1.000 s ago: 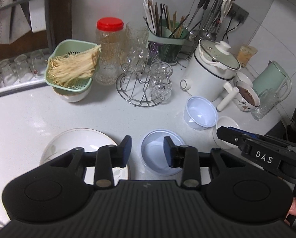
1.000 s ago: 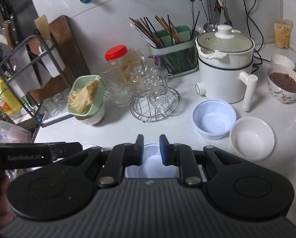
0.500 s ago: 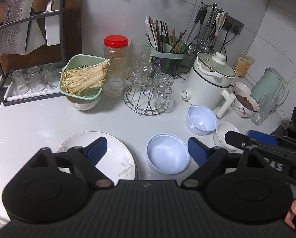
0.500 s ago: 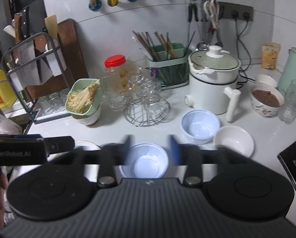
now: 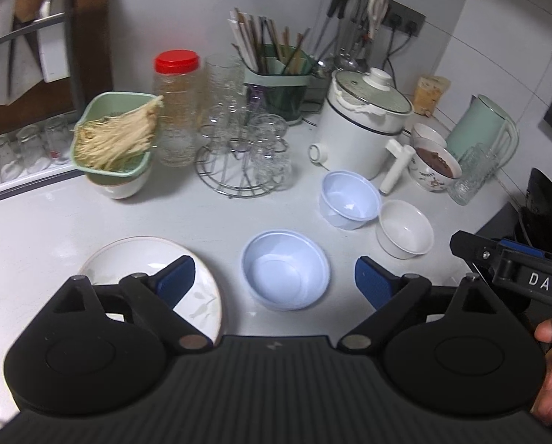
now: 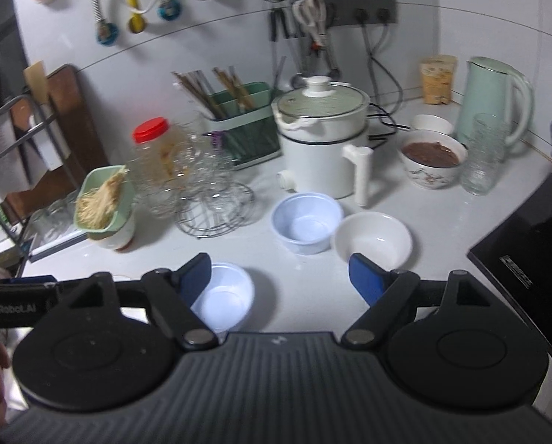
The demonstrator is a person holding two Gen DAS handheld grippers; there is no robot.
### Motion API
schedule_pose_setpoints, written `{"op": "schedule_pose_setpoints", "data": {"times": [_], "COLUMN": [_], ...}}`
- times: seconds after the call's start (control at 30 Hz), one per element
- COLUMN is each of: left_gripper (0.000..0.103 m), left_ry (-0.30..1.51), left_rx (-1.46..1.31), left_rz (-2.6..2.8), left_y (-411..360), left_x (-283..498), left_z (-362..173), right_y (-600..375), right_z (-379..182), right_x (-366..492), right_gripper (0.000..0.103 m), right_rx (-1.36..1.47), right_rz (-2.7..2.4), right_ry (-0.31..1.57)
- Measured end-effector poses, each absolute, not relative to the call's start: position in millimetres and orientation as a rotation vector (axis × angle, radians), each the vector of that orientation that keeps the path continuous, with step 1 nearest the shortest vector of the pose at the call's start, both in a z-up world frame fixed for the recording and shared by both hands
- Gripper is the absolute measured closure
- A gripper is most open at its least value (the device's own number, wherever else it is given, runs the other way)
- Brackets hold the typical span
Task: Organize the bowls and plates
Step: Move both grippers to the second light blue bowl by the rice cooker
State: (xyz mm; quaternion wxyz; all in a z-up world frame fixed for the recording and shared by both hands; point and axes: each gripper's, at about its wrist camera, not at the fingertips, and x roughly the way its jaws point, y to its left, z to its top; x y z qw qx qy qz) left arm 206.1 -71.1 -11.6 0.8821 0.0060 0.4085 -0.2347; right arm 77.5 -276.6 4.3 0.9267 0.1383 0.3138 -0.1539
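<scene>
Blue bowl point(image 5: 286, 274) beside plate point(image 5: 142, 259), both grippers empty, jaws just spread wide.
Left gripper point(image 5: 274, 282) and right gripper point(image 6: 279, 278) hover near bowl; crowded approach risks knocking white bowl point(image 5: 404, 228) beyond.

Left claw point(image 5: 274, 281): jaws wide apart, just been opening, nothing between the pads, angled down. Right claw point(image 6: 276, 279): same, jaws spread, just been opening, empty. Hand point(image 5: 551, 373) gripping the right handle at frame edge.
</scene>
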Motion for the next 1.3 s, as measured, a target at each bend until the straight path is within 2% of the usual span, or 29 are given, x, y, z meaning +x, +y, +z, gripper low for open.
{"op": "schedule_pose_setpoints", "data": {"times": [0.33,0.83,1.0,1.13,1.23,1.3], "left_gripper": [0.008,0.008,0.009,0.010,0.019,0.028], "left_ry": [0.893,0.960,0.972,0.993,1.026,1.061], "left_rx": [0.043,0.051,0.050,0.062,0.058,0.054], "left_rz": [-0.539,-0.544,-0.571,-0.594,-0.607,-0.610], "left_y": [-117,-165,-182,-196,-203,-208], "left_x": [235,302,324,338,352,362], "left_z": [-25,-48,-57,-67,-75,-82], "right_y": [-315,-358,-373,-381,-390,-393], "right_z": [-11,-31,-39,-49,-57,-61], "right_x": [81,136,154,166,178,186], "right_gripper": [0.020,0.021,0.027,0.037,0.047,0.051], "right_rx": [0.351,0.396,0.417,0.430,0.453,0.457], "right_rz": [-0.392,-0.376,-0.367,-0.363,-0.369,-0.372], "right_ry": [0.679,0.717,0.727,0.754,0.773,0.784]}}
